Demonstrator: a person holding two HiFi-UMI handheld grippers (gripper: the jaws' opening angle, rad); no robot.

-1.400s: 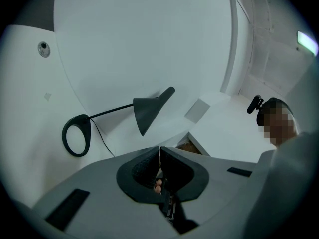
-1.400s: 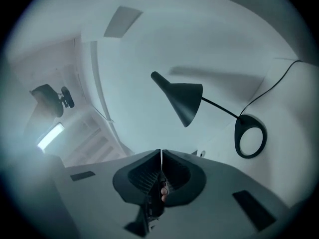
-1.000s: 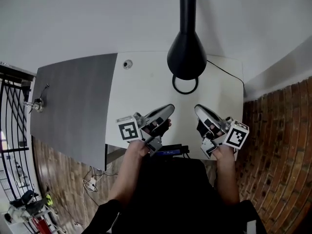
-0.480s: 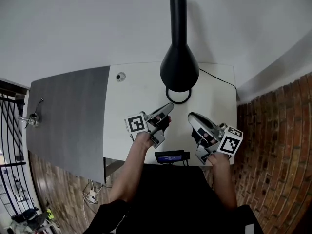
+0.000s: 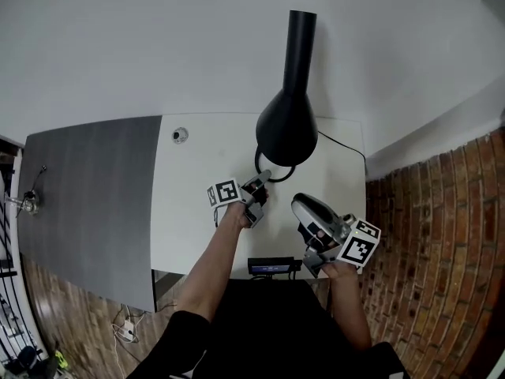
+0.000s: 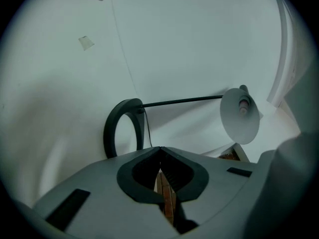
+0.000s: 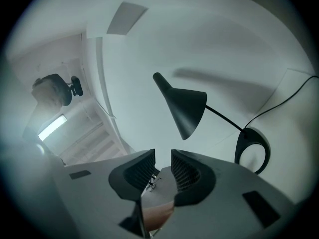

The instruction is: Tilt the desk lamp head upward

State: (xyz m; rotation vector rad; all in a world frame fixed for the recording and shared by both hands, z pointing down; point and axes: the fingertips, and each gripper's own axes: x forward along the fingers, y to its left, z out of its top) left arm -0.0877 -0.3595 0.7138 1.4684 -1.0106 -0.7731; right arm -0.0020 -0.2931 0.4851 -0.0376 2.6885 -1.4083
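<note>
The black desk lamp stands at the back of the white desk [image 5: 205, 212]. Its cone head [image 5: 286, 129] hangs over the ring base [image 5: 262, 170]. In the left gripper view the ring base [image 6: 118, 128], the thin stem [image 6: 182, 101] and the underside of the head [image 6: 239, 116] all show. My left gripper [image 5: 263, 175] is shut and empty, with its tips [image 6: 159, 147] close to the ring. My right gripper [image 5: 297, 202] sits nearer the desk's front, short of the lamp. Its jaws [image 7: 162, 156] are opening with nothing between them and point at the head [image 7: 185, 108].
The lamp's black cable [image 5: 344, 146] runs off the desk's right edge. A small round fitting [image 5: 181, 135] sits at the back left. A grey panel [image 5: 87, 188] adjoins the desk on the left. A black device [image 5: 271, 267] hangs at the front edge, and brickwork [image 5: 442, 235] is to the right.
My left gripper has reached forward to the lamp's ring base. My right gripper has shifted slightly forward. The head view has swung so that the whole lamp head shows.
</note>
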